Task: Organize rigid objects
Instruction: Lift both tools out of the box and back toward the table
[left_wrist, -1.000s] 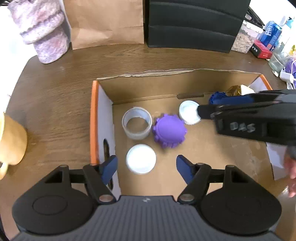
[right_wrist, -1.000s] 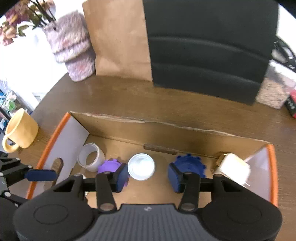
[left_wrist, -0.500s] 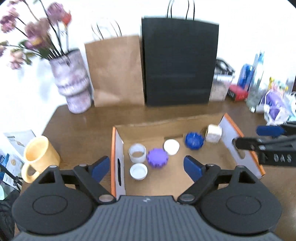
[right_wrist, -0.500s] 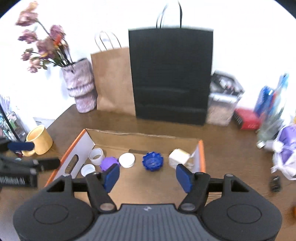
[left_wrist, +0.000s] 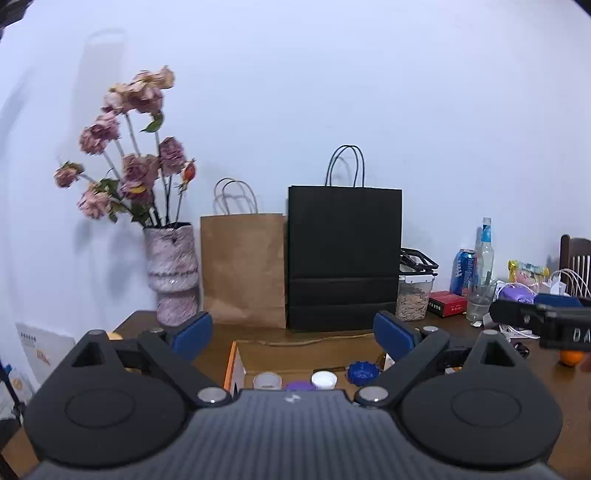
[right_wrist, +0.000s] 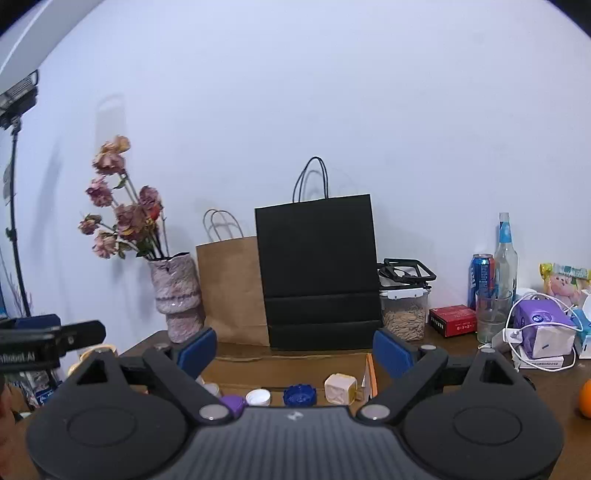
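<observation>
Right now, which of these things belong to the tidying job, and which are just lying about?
Part of the job:
cardboard box
purple cap
white cap
blue cap
cream cube
clear cup

Lying about:
vase of flowers
brown bag
black bag
soda can
orange

I see a plain white wall (left_wrist: 332, 92) in front of me. The light on it is soft and a bit blue. A brown wooden tabletop (right_wrist: 554, 391) stands against that wall. A tall black paper bag (left_wrist: 343, 258) stands at the back of the tabletop, against the wall. A brown paper bag (left_wrist: 242, 269) stands just left of the black bag. Left of that is a pink vase (left_wrist: 171, 273) with dried flowers. Far right of the black bag I see the top of a dark wooden chair (left_wrist: 576, 258). Far left of it a black lamp stand (right_wrist: 14, 221) goes up beside the wall.
</observation>
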